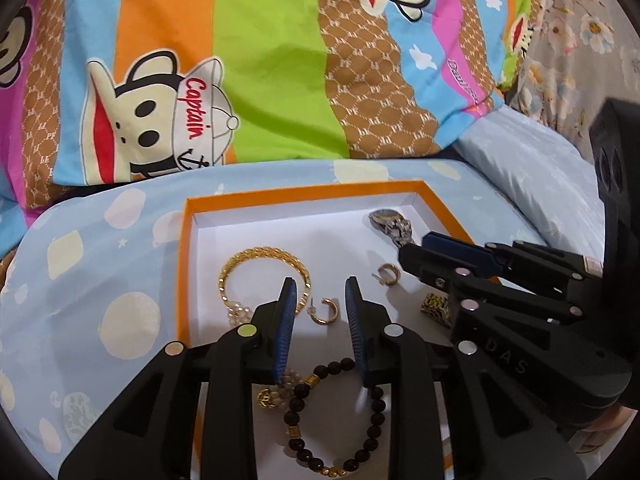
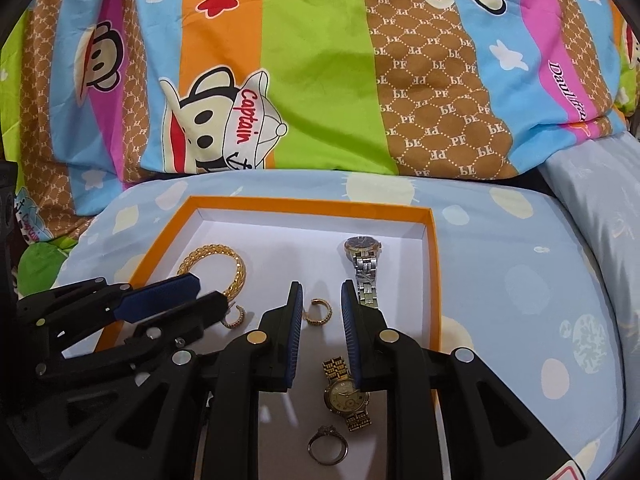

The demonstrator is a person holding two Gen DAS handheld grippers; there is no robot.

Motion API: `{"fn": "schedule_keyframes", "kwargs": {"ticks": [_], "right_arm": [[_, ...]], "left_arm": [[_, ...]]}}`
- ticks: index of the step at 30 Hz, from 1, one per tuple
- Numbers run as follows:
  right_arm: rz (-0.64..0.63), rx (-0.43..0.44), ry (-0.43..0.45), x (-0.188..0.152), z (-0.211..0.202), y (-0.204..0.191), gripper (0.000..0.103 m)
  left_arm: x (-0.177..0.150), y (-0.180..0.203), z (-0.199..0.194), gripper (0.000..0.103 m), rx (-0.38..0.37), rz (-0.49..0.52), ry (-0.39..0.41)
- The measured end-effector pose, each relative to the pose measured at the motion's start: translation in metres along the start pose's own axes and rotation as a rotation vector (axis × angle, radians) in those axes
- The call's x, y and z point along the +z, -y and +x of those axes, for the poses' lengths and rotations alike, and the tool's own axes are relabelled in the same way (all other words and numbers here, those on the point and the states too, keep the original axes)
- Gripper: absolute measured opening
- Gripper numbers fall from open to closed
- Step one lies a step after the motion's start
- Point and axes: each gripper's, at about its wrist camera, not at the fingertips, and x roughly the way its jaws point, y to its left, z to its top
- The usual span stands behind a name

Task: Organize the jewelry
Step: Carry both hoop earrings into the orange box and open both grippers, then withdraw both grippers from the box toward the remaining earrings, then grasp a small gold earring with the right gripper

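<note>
A white tray with an orange rim (image 1: 304,192) (image 2: 308,202) lies on the bed and holds the jewelry. My left gripper (image 1: 320,292) (image 2: 212,292) stands open by a narrow gap, with a gold hoop earring (image 1: 326,311) (image 2: 236,316) lying on the tray floor between its tips, untouched. My right gripper (image 2: 322,296) (image 1: 414,246) is also narrowly open over a second hoop earring (image 2: 319,312) (image 1: 387,274). A gold chain bracelet (image 1: 264,276) (image 2: 218,264) and a silver watch (image 1: 390,222) (image 2: 362,264) lie farther back. A gold watch (image 2: 346,394) sits under the right fingers.
A black bead bracelet (image 1: 340,412) and a pearl piece (image 1: 240,314) lie beneath the left gripper. A ring (image 2: 327,446) rests at the tray's near end. A bright cartoon quilt (image 1: 260,60) is bunched behind the tray. Light blue sheet (image 2: 520,280) surrounds it.
</note>
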Motion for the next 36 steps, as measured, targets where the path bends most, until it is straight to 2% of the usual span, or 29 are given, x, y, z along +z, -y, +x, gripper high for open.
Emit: {"fn": "schedule_keyframes", "kwargs": {"ticks": [7,13,20,27,32,36], "right_arm": [[0.019,-0.017,0.086,0.0,-0.045,0.007,0.02],[0.028,-0.025,0.101,-0.035,-0.091,0.009,0.02],[0.015,0.0,0.053,-0.102,-0.127,-0.009,0.02],[-0.009,0.069,-0.013,-0.162,-0.146,-0.042,0.021],[-0.024,0.142,-0.056,-0.187,-0.147,-0.068,0.023],[-0.051,0.17,-0.066,-0.196,-0.147,-0.085,0.032]], "left_arm": [[0.005,-0.019,-0.039,0.024,0.005,-0.067,0.082],[-0.018,-0.021,-0.083,0.024,0.021,-0.058,0.114],[-0.072,-0.021,-0.112,0.026,0.031,-0.061,0.056],[-0.129,-0.023,-0.126,0.026,0.036,-0.089,-0.032],[-0.154,-0.019,-0.139,0.026,0.04,-0.088,-0.043],[-0.165,-0.02,-0.141,0.026,0.038,-0.103,-0.054]]}}
